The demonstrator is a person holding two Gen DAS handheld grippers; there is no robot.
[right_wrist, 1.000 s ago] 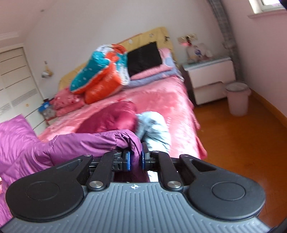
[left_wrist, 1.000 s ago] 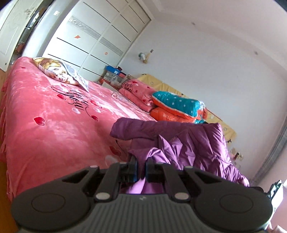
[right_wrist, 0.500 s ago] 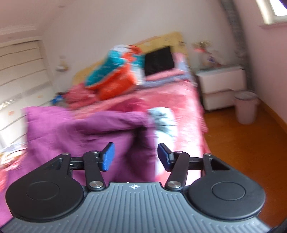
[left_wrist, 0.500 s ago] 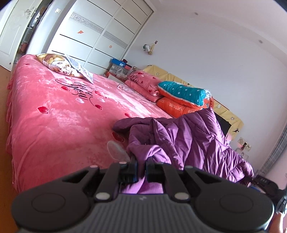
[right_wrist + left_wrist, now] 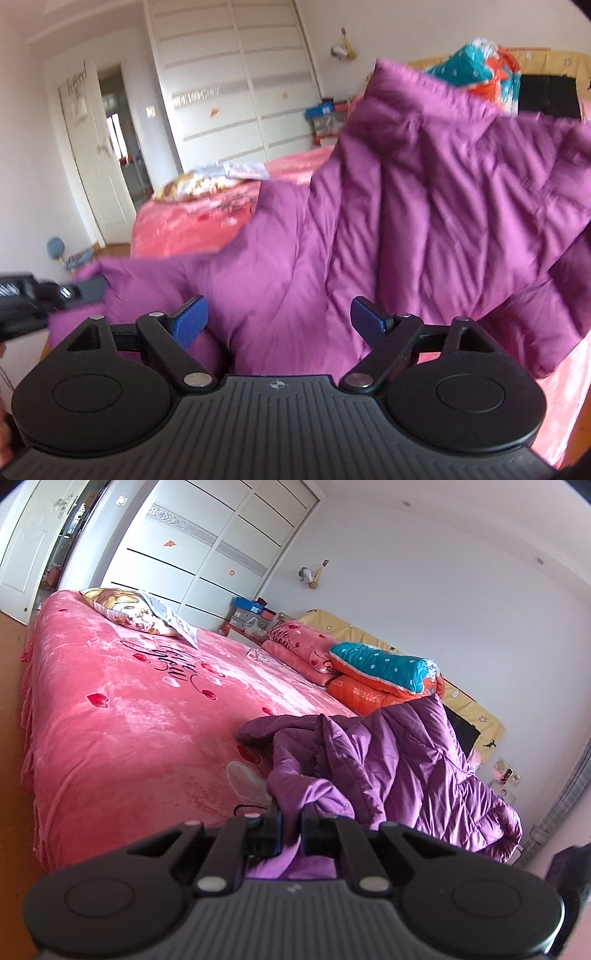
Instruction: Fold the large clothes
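A purple quilted jacket [image 5: 399,760] lies heaped on a pink bed [image 5: 122,716], near stacked bedding [image 5: 384,679] at the headboard. The left tongs [image 5: 291,821] are clamped on a fold of its fabric; the right tongs [image 5: 279,321], just opened wide, grip nothing, the jacket spread beyond them

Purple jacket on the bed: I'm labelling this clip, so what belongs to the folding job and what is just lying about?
Job:
purple jacket
left gripper, shut on it
right gripper, jaws just opened, holding nothing

Lying about:
cartoon pillow
teal-and-orange quilt
pink heart pillows
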